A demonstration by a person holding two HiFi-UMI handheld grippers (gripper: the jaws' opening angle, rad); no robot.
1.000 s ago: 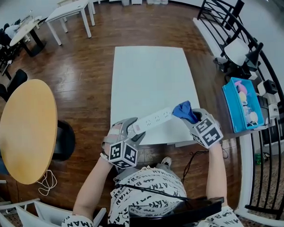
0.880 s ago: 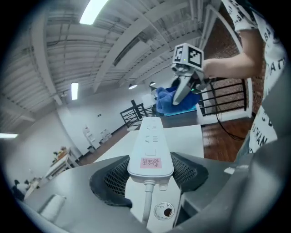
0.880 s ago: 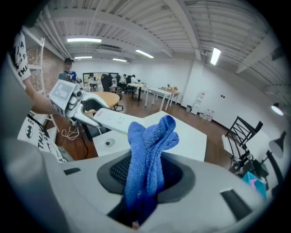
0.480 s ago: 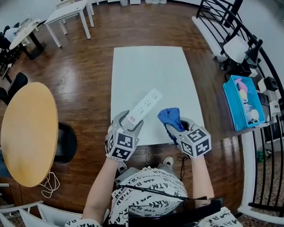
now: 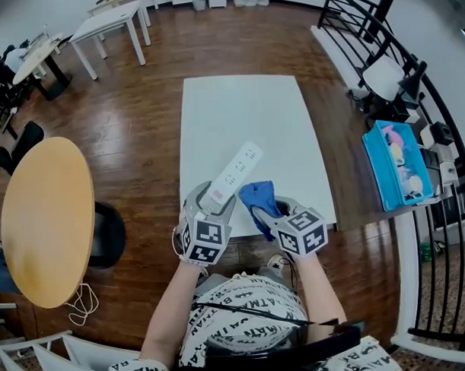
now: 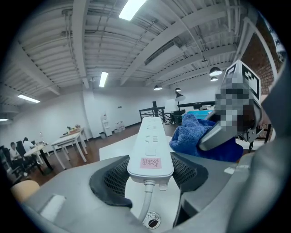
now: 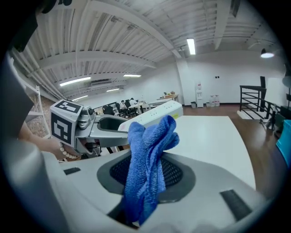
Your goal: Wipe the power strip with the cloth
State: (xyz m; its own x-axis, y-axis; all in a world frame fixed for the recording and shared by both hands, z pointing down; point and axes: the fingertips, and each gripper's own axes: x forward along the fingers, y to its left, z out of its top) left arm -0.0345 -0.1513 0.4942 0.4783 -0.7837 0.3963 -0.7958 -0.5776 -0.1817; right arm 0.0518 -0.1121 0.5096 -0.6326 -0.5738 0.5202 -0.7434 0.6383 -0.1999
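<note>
Both busy: left hand-held gripper (image 5: pixel 215 201) clamps the near end of the power strip (image 5: pixel 237 170), which points far-right, and right hand-held gripper (image 5: pixel 270 214) pinches the cloth (image 5: pixel 256 195) just right of it.

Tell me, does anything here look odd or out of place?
Nothing is spilled or damaged. Only the power strip is not lying on the table: the left hand-held gripper holds it slanted by one end.
</note>
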